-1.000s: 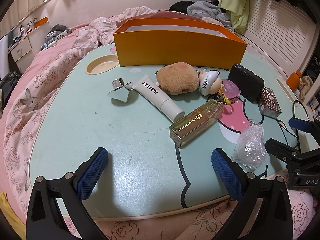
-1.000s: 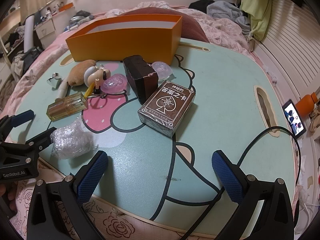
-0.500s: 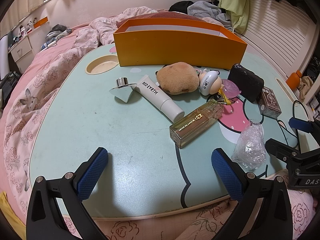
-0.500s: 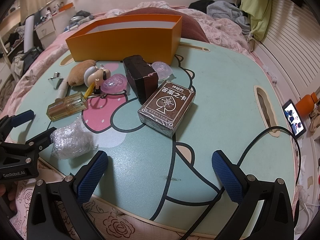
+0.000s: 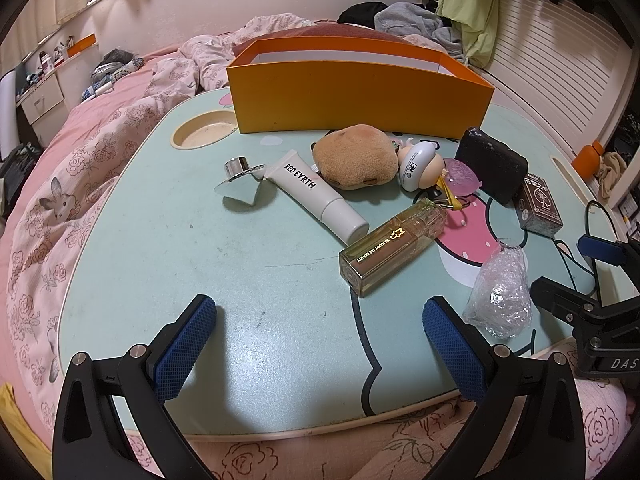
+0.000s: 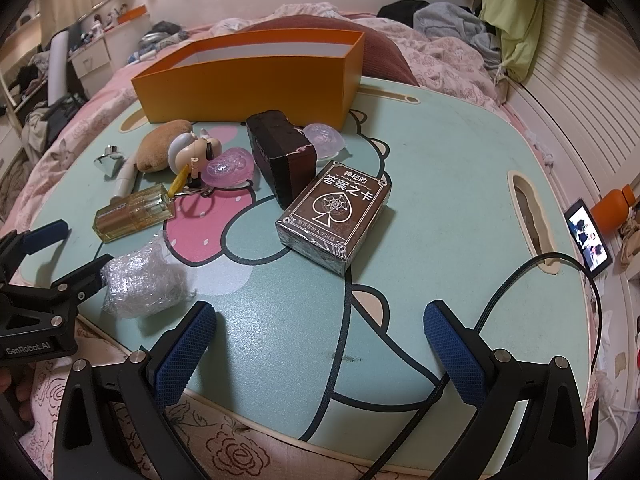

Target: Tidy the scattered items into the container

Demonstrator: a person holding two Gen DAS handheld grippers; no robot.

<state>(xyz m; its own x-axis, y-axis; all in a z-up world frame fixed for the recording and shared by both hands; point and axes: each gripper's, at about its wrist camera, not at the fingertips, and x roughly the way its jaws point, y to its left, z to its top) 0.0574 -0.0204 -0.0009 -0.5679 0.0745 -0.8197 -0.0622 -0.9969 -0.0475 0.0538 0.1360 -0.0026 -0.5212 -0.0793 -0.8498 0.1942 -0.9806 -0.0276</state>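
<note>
An orange box [image 5: 360, 92] stands open at the back of a mint lap table [image 5: 200, 248]; it also shows in the right wrist view [image 6: 248, 80]. In front of it lie a silver cone cap [image 5: 240, 184], a white tube [image 5: 316, 196], a brown plush [image 5: 356, 158], a small figurine [image 5: 420, 164], a pink gel toy [image 6: 230, 166], a clear perfume bottle [image 5: 392, 244], a black block [image 6: 282, 156], a brown card box [image 6: 334, 216] and a crumpled plastic wrap [image 6: 140, 280]. My left gripper [image 5: 320, 344] is open and empty at the front edge. My right gripper [image 6: 320, 344] is open and empty, near the card box.
A black cable [image 6: 492, 308] crosses the table's right front. A round cup recess [image 5: 202, 134] sits at the back left and a slot [image 6: 530, 216] at the right. Pink bedding [image 5: 80, 168] surrounds the table. A phone [image 6: 590, 240] and orange bottle [image 6: 612, 204] lie to the right.
The silver cone cap has shifted and turned on the table left of the white tube. Both grippers stay in place and open.
</note>
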